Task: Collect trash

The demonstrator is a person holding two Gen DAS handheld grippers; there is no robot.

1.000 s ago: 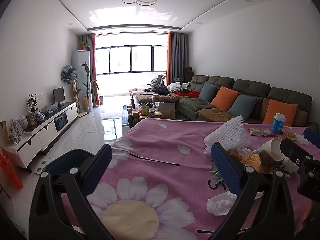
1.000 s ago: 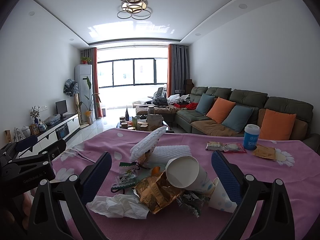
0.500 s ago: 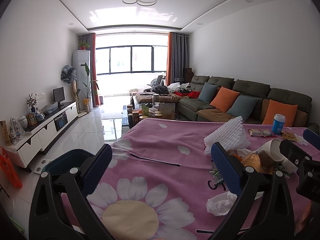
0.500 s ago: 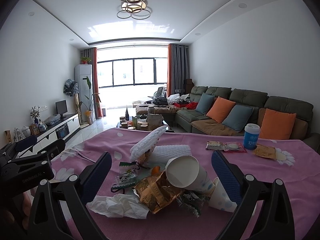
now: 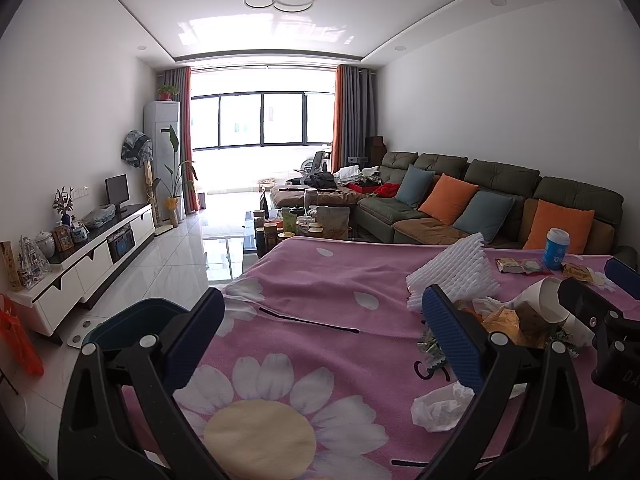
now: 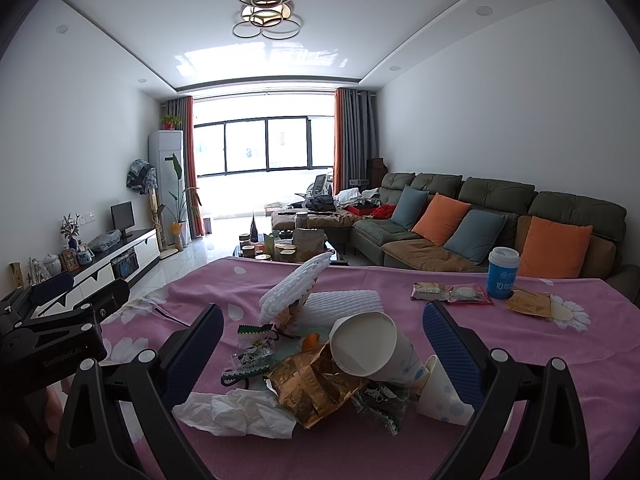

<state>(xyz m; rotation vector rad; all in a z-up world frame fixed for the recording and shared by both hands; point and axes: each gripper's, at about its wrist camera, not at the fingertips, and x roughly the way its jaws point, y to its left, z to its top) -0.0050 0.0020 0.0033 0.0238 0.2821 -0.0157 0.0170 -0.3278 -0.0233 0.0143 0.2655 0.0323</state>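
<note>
Nothing moved; both hand-held grippers [image 5: 320, 336] [image 6: 322, 340] spread empty, trash pile [image 6: 320, 364] between right fingers.

A bright living room is lit by a wide window [image 5: 262, 122], with a green sofa [image 5: 496, 196] along the right wall.

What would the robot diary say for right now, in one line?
step: collect trash, nothing picked | left hand-held gripper: open, empty | right hand-held gripper: open, facing trash pile | table: pink cloth
</note>
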